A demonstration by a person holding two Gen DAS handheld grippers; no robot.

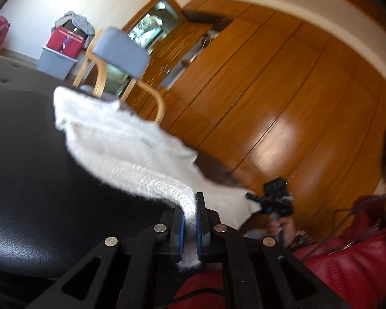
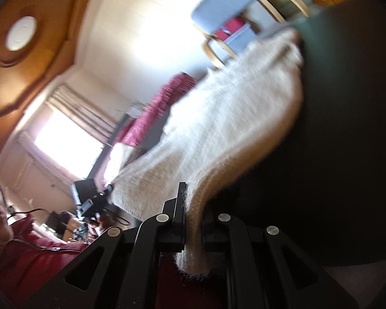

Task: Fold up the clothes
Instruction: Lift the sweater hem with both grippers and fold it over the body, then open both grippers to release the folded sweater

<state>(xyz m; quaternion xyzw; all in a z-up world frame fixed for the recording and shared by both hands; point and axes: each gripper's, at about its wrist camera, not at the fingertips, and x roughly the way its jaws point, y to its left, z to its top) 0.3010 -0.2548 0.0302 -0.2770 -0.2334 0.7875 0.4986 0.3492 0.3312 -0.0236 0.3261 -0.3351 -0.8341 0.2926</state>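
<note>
A white fuzzy knit garment [image 1: 121, 139] is lifted over a black leather surface [image 1: 25, 180]. My left gripper [image 1: 190, 206] is shut on its ribbed edge, and a tuft of knit sticks out behind the blue pads. Farther right in the left wrist view, my right gripper [image 1: 253, 197], held in a hand, pinches another corner of the garment. In the right wrist view the garment [image 2: 231, 118] stretches up toward the black surface [image 2: 347, 128]. My right gripper [image 2: 194, 200] is shut on its ribbed hem. My left gripper [image 2: 108, 188] holds the far corner at lower left.
A wooden chair with a grey cushion [image 1: 121, 51] stands beyond the black surface. A wooden wardrobe [image 1: 270, 90] fills the right. A red box on a grey bin [image 1: 64, 41] stands by the wall. A person in a red jacket [image 1: 360, 252] is close. A bright window [image 2: 67, 141] is behind.
</note>
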